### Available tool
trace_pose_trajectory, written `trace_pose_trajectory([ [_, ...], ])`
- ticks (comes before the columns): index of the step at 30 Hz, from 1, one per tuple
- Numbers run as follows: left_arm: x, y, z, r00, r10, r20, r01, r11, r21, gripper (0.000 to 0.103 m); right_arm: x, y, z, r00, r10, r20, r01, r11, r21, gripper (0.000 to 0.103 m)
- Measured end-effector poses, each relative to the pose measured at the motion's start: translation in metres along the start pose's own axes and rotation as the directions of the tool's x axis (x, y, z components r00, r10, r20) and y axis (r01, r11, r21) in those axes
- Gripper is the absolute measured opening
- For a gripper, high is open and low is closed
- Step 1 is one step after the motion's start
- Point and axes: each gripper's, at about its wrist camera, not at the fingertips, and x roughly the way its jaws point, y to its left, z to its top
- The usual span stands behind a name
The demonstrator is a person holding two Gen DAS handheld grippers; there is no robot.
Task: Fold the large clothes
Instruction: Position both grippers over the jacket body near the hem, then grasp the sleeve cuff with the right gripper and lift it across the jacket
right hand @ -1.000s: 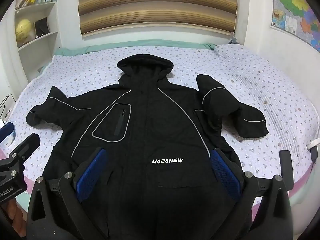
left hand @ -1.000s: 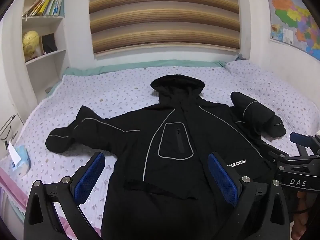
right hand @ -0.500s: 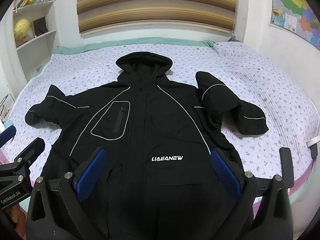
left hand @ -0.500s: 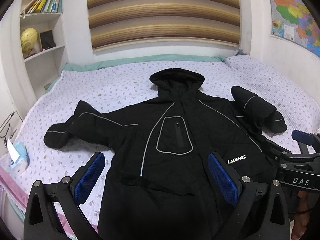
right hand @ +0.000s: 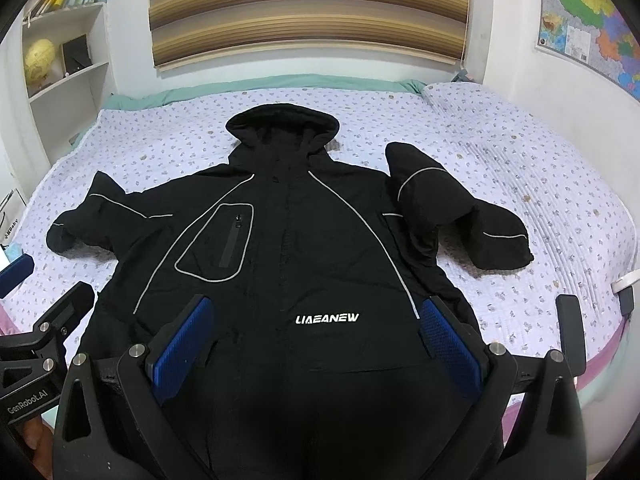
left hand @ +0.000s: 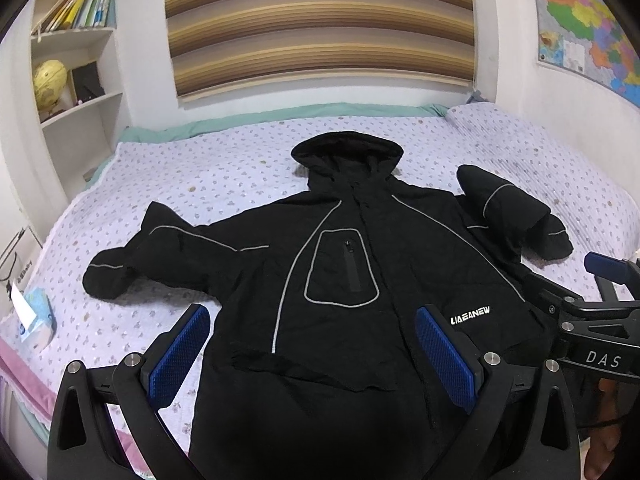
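A large black hooded jacket [left hand: 352, 248] [right hand: 304, 240] with grey piping and a white chest logo lies front up on the bed, hood toward the far wall. Its left sleeve [left hand: 132, 264] stretches out flat. The right sleeve [right hand: 460, 216] is bent and bunched. My left gripper [left hand: 312, 344] hangs open above the jacket's lower left part, nothing between its blue pads. My right gripper [right hand: 316, 332] is open too, held over the jacket's hem near the logo. Each gripper shows at the edge of the other's view.
The bed [left hand: 208, 184] [right hand: 540, 184] has a lilac flowered cover and a pink near edge. A tissue pack [left hand: 36, 316] lies at the left edge. Shelves with books and a globe [left hand: 50, 80] stand left, a striped blind behind, a map [right hand: 592, 20] on the right wall.
Both views have tilted up and drawn back slightly, so the jacket sits a little lower and farther in frame. The jacket itself has not moved. Both grippers stay open.
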Motion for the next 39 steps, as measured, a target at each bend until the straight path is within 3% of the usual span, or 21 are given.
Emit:
trace_pose_trajectory([
  [19, 0.016, -0.040, 0.018, 0.999, -0.032, -0.023, 0.034, 0.997, 0.072, 0.102, 0.014, -0.033, 0.000, 1.000, -0.022, -0.008, 0.022, 0.998, 0.061, 0.103],
  [27, 0.026, -0.076, 0.062, 0.986, -0.164, -0.034, 0.166, 0.984, 0.068, 0.102, 0.023, -0.071, 0.005, 0.998, -0.055, 0.003, 0.054, 0.993, 0.109, 0.103],
  [30, 0.045, -0.098, 0.085, 0.968, -0.244, -0.056, 0.247, 0.968, 0.036, 0.102, 0.025, -0.095, 0.010, 0.998, -0.054, 0.016, 0.052, 0.989, 0.139, 0.103],
  [32, 0.064, -0.111, 0.096, 0.964, -0.260, -0.062, 0.262, 0.965, 0.025, 0.102, 0.030, -0.121, 0.012, 0.998, -0.068, 0.017, 0.064, 0.981, 0.185, 0.103],
  [39, 0.183, -0.167, 0.098, 0.942, -0.304, -0.145, 0.304, 0.952, -0.020, 0.102, 0.070, -0.239, 0.003, 0.991, -0.131, -0.019, 0.128, 0.915, 0.383, 0.103],
])
